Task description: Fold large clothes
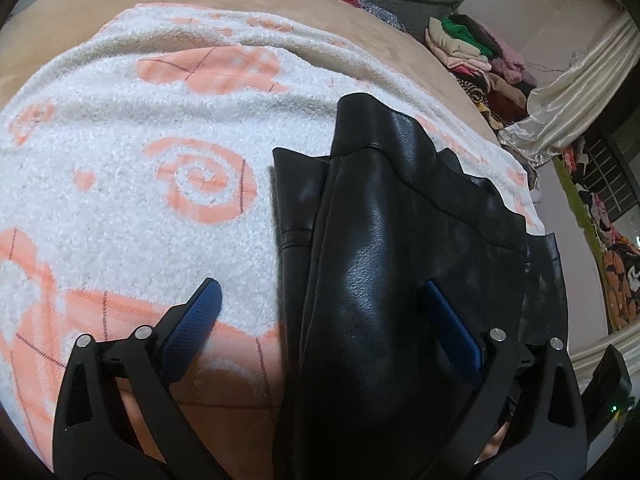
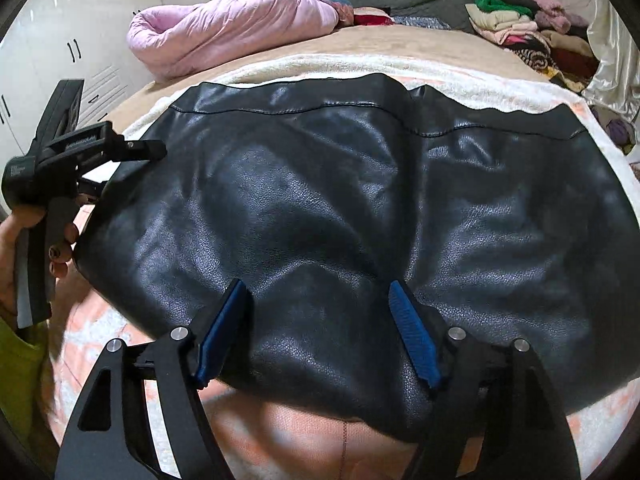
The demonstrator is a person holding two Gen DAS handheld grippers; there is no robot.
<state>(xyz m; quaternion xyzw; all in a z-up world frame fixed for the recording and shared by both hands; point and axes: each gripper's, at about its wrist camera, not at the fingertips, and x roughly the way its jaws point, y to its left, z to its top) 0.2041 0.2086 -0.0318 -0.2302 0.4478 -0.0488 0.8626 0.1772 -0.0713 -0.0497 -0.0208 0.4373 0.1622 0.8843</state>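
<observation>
My right gripper (image 2: pixel 316 332) stands with fingers spread over the near edge of the black leather garment (image 2: pixel 340 208), pads not pressing it. My left gripper (image 1: pixel 320 328) is likewise released, one pad over the garment's end, the other over the white-and-orange blanket (image 1: pixel 120 160). The garment lies spread flat on that blanket. Beyond, a pink quilt (image 2: pixel 224 36) and a pile of clothes (image 2: pixel 528 36).

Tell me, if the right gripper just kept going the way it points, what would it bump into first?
Most likely the black jacket. The right gripper points down at it with open jaws, and the leather already lies between the fingers. How close it is, I can't tell from this view.
</observation>
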